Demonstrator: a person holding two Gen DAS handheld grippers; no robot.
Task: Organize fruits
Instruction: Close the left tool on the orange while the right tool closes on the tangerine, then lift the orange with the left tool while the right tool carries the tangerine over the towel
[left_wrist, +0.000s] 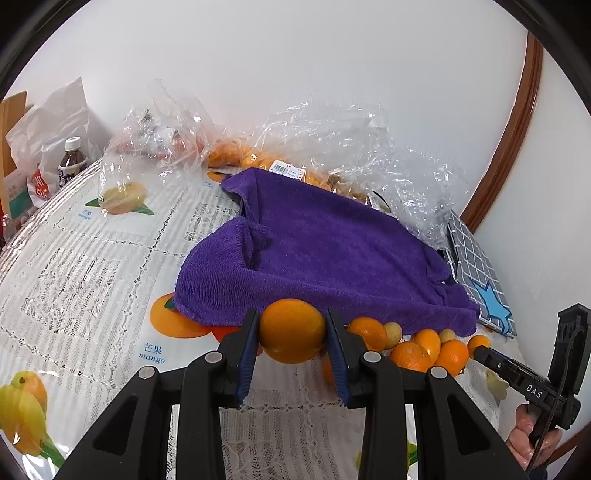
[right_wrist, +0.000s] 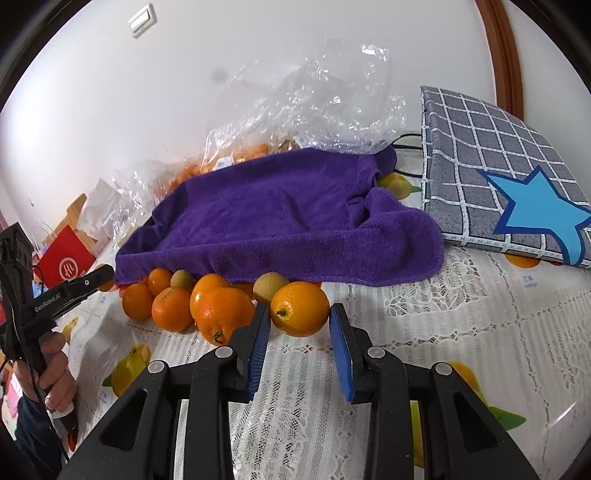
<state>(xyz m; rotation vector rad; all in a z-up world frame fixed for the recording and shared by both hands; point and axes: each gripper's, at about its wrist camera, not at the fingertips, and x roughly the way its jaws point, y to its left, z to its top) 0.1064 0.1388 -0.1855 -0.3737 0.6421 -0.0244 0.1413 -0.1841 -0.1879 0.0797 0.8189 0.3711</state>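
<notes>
In the left wrist view my left gripper (left_wrist: 292, 314) is shut on an orange (left_wrist: 291, 334), held just above the fruit-print tablecloth (left_wrist: 92, 258) in front of a purple towel (left_wrist: 325, 251). In the right wrist view my right gripper (right_wrist: 300, 310) is shut on another orange (right_wrist: 300, 315) that rests on the cloth at the towel's (right_wrist: 277, 218) front edge. A pile of several oranges (right_wrist: 173, 308) and small yellow-green fruits (right_wrist: 269, 288) lies beside it, partly under the towel. The same pile (left_wrist: 410, 354) shows to the right of my left gripper.
Crumpled clear plastic bags (left_wrist: 332, 147) holding more oranges lie behind the towel. A grey checked box with a blue star (right_wrist: 498, 177) stands at the right. A bottle (left_wrist: 72, 162) and paper bags (left_wrist: 44, 125) sit at the far left. A person's hand (right_wrist: 51, 373) grips the left tool.
</notes>
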